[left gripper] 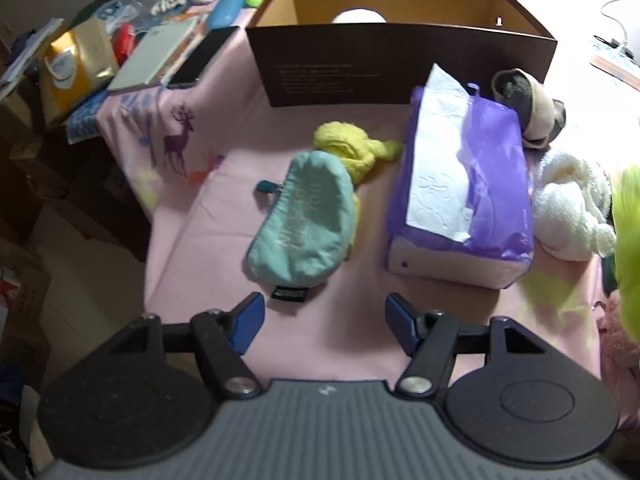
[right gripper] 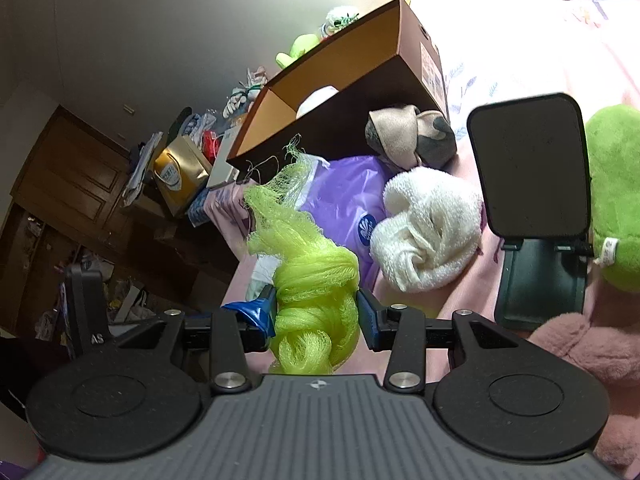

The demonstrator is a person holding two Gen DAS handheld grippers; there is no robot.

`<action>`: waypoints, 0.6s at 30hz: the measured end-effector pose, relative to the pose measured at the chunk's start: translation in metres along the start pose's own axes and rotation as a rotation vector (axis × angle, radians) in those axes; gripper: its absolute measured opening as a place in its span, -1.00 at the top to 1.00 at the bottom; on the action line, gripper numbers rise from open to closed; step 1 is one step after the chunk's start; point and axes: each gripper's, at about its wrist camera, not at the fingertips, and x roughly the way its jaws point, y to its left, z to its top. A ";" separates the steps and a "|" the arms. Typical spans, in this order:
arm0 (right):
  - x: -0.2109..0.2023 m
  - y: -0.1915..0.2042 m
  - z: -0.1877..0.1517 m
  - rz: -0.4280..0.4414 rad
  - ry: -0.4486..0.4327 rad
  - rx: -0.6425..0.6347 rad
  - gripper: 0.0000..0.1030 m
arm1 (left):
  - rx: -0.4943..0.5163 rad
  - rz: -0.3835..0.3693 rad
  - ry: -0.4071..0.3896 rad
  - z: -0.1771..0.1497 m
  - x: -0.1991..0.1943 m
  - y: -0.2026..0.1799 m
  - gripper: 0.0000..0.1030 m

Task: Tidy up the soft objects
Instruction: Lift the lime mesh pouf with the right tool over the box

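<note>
My left gripper point(left gripper: 325, 322) stands open above the pink cloth, just short of a teal zip pouch point(left gripper: 304, 220). A yellow fuzzy cloth point(left gripper: 352, 150) lies behind the pouch. A purple tissue pack point(left gripper: 464, 184) sits to the right, with a white towel point(left gripper: 568, 208) and a beige-grey sock bundle point(left gripper: 528, 108) beyond it. The open brown box point(left gripper: 400, 36) stands at the back with something white inside. My right gripper point(right gripper: 316, 312) is shut on a neon-green mesh puff point(right gripper: 316, 280), lifted off the cloth. The brown box point(right gripper: 340, 92) lies ahead of it.
A black phone stand point(right gripper: 532, 200) rises at the right, with a green plush point(right gripper: 616, 192) behind it and a pink plush point(right gripper: 592, 344) in front. Books, a gold bag point(left gripper: 76, 68) and clutter crowd the left end. The table edge point(left gripper: 148, 240) drops off at left.
</note>
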 end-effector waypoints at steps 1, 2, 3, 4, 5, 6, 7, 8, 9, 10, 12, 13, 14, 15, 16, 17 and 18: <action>-0.001 0.002 0.005 -0.001 -0.014 -0.003 0.50 | 0.006 -0.016 0.000 0.001 0.002 -0.001 -0.31; -0.001 0.005 0.011 -0.002 -0.030 -0.005 0.50 | 0.013 -0.027 -0.002 0.001 0.003 -0.002 -0.31; -0.001 0.006 0.017 -0.002 -0.045 -0.003 0.50 | 0.023 -0.040 -0.003 0.002 0.004 -0.002 -0.31; -0.001 0.008 0.022 -0.001 -0.058 0.001 0.50 | 0.038 -0.057 -0.004 0.003 0.006 -0.003 -0.32; 0.001 0.009 0.029 -0.002 -0.072 0.005 0.50 | 0.053 -0.071 -0.005 0.005 0.007 -0.003 -0.32; 0.003 0.010 0.034 -0.007 -0.084 0.007 0.49 | 0.064 -0.082 -0.006 0.006 0.009 -0.002 -0.32; 0.005 0.011 0.040 -0.011 -0.095 0.007 0.49 | 0.073 -0.090 -0.007 0.008 0.010 -0.001 -0.32; 0.007 0.013 0.046 -0.015 -0.105 0.004 0.49 | 0.080 -0.103 -0.005 0.011 0.013 0.000 -0.32; 0.010 0.014 0.051 -0.021 -0.115 0.002 0.49 | 0.085 -0.116 -0.001 0.014 0.016 0.001 -0.32; 0.012 0.016 0.056 -0.027 -0.123 0.001 0.49 | 0.090 -0.130 0.002 0.016 0.018 0.003 -0.32; 0.018 0.020 0.067 -0.036 -0.138 -0.007 0.49 | 0.104 -0.148 0.009 0.020 0.022 0.007 -0.32; 0.020 0.022 0.073 -0.038 -0.145 -0.012 0.49 | 0.112 -0.156 0.011 0.023 0.025 0.009 -0.32; 0.023 0.025 0.080 -0.041 -0.152 -0.017 0.49 | 0.120 -0.163 0.013 0.024 0.027 0.011 -0.32; 0.027 0.028 0.089 -0.045 -0.162 -0.025 0.49 | 0.127 -0.170 0.013 0.026 0.028 0.012 -0.32; 0.030 0.031 0.097 -0.046 -0.171 -0.033 0.49 | 0.137 -0.180 0.012 0.027 0.030 0.013 -0.32; 0.034 0.034 0.106 -0.047 -0.181 -0.041 0.49 | 0.147 -0.187 0.010 0.029 0.031 0.013 -0.32; 0.039 0.037 0.115 -0.050 -0.189 -0.045 0.49 | 0.158 -0.195 0.006 0.030 0.031 0.014 -0.32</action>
